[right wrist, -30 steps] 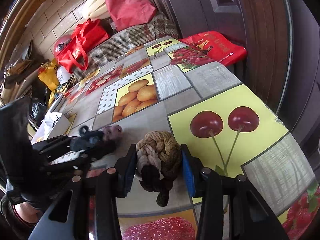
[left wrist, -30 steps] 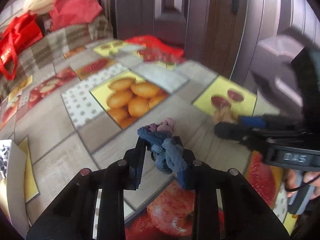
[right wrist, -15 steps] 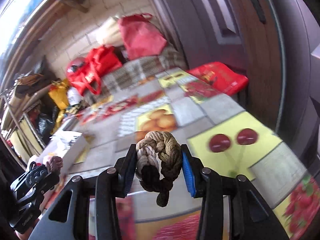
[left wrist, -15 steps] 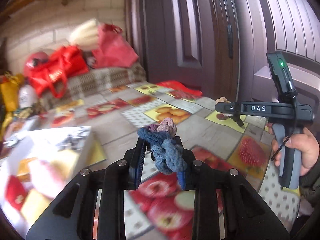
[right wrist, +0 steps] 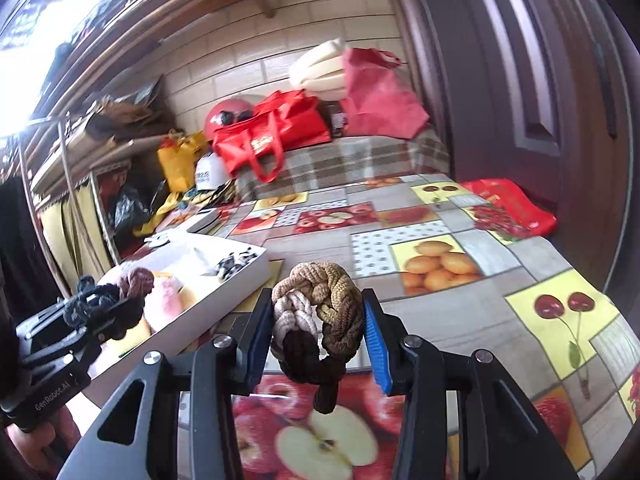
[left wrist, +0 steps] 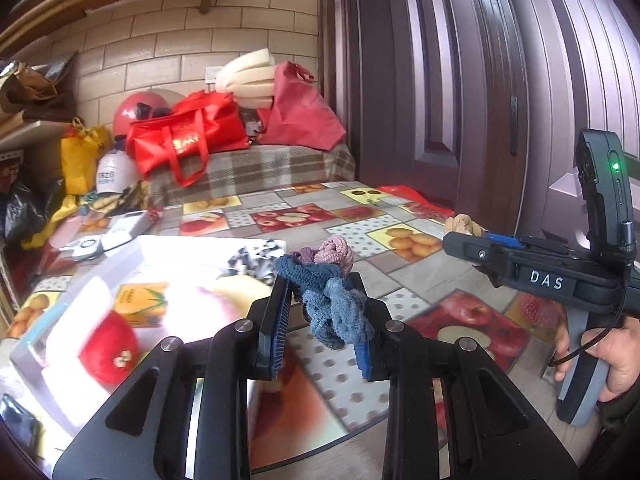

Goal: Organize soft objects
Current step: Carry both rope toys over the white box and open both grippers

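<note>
Two knotted soft toys are held clamped above the fruit-patterned desk: a blue-and-pink braided yarn knot in the left gripper, a tan-and-brown braided rope knot in the right gripper; neither is yet placed in the white open box.

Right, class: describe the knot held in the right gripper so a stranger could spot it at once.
Start at the fruit-print table. Above its near edge, the right gripper clamps a braided rope knot. It is tan, cream and dark brown, unlike the blue-and-pink knot in the left gripper.

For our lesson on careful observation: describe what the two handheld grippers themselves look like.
Both are black, with two fingers carrying ribbed blue pads and silver pivot screws. The right gripper reads "DAS", has a grey handle, a green light and a black cable. The left gripper reads "GenRobot.AI".
</note>
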